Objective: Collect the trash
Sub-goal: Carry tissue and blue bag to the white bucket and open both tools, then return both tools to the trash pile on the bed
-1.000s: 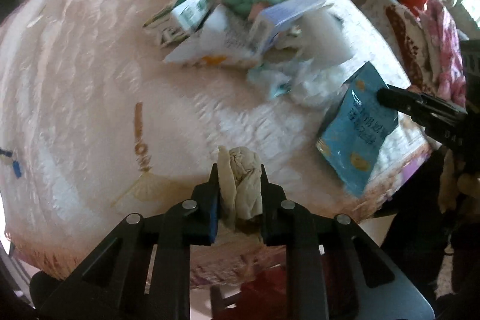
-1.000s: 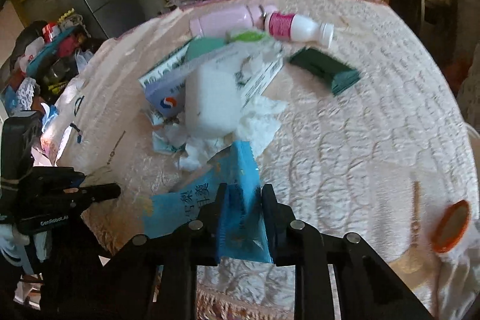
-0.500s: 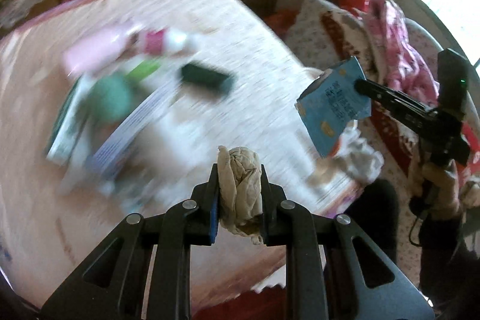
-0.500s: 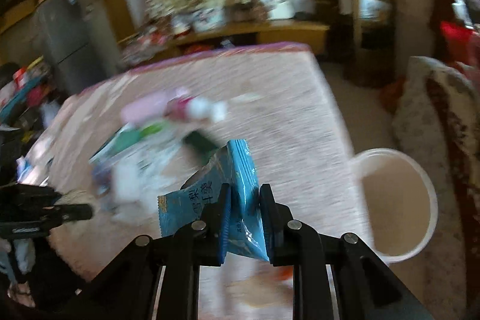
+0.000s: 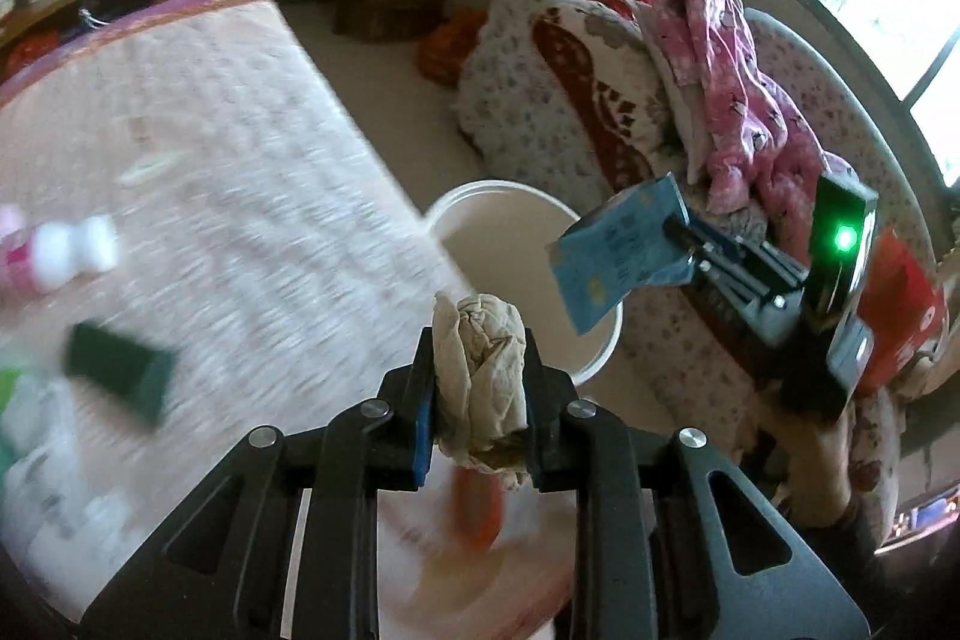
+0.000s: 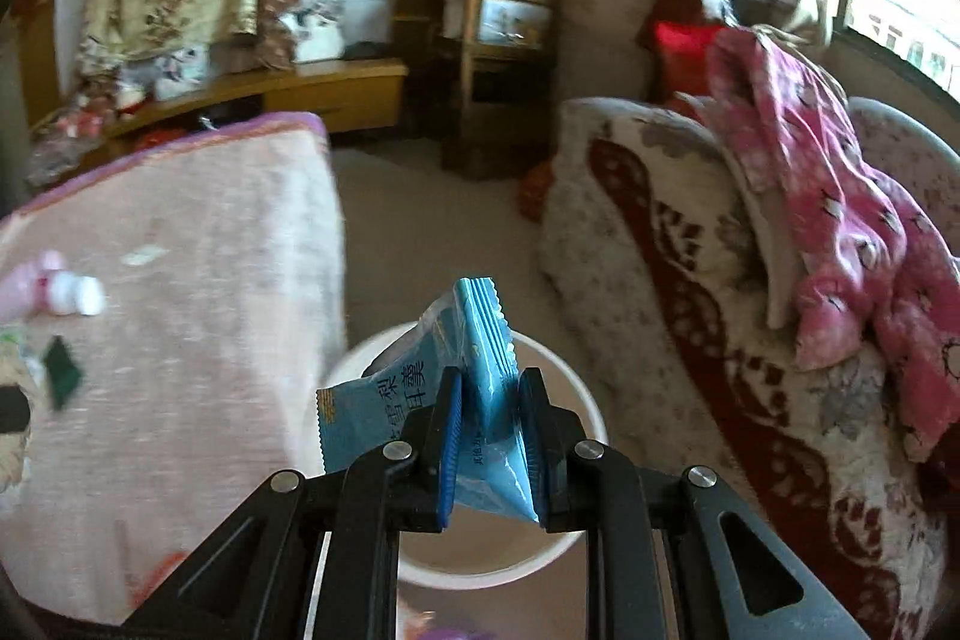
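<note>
1. The left gripper [image 5: 480,370] has its jaws clamped on a crumpled beige paper wad [image 5: 480,376].
2. Beyond it stands a round white plastic bucket [image 5: 594,358].
3. The right gripper [image 5: 675,226] pinches a flat blue snack wrapper [image 5: 618,250] above the bucket's rim.

A lived-in home bedroom: pink quilted bedspread [image 6: 180,292], floral-covered armchair [image 6: 690,292] heaped with pink patterned clothes [image 6: 840,220], cluttered wooden sideboard [image 6: 288,88].

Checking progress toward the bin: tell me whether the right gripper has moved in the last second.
Yes. The right gripper, shut on the blue wrapper, has swung rightward off the pink bedspread and is over the white bucket.
</note>
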A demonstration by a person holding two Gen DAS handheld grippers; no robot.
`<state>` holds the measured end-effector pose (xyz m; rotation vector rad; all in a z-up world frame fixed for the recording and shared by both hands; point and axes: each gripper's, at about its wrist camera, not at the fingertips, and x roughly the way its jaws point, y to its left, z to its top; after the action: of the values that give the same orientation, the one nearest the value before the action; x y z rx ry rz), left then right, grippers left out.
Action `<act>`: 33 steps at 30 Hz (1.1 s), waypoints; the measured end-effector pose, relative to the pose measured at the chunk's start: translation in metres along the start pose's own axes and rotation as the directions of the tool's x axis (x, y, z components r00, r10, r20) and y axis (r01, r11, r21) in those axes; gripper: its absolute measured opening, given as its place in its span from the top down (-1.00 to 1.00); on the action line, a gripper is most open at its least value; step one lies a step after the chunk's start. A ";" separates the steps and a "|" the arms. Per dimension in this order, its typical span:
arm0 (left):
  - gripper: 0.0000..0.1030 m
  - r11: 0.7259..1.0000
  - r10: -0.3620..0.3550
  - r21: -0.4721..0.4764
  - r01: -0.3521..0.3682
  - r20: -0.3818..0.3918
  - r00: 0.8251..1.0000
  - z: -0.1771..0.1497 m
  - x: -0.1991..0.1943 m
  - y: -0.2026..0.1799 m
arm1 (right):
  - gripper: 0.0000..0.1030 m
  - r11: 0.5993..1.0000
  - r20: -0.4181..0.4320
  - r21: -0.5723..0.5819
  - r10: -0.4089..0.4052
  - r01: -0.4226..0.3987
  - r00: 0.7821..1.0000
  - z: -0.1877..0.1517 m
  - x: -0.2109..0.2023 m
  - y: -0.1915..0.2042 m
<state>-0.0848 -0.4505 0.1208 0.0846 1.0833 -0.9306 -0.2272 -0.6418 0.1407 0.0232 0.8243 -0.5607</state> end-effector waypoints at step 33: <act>-0.16 0.952 0.300 -0.124 -0.282 0.167 0.939 -0.045 -0.048 0.050 | -0.38 0.980 -0.007 0.024 0.199 -0.199 0.980 -0.009 -0.031 0.043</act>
<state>-0.0900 -0.3679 0.1173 0.0739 0.9131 -0.6044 -0.2299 -0.5888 0.1484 0.1288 0.8140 -0.3814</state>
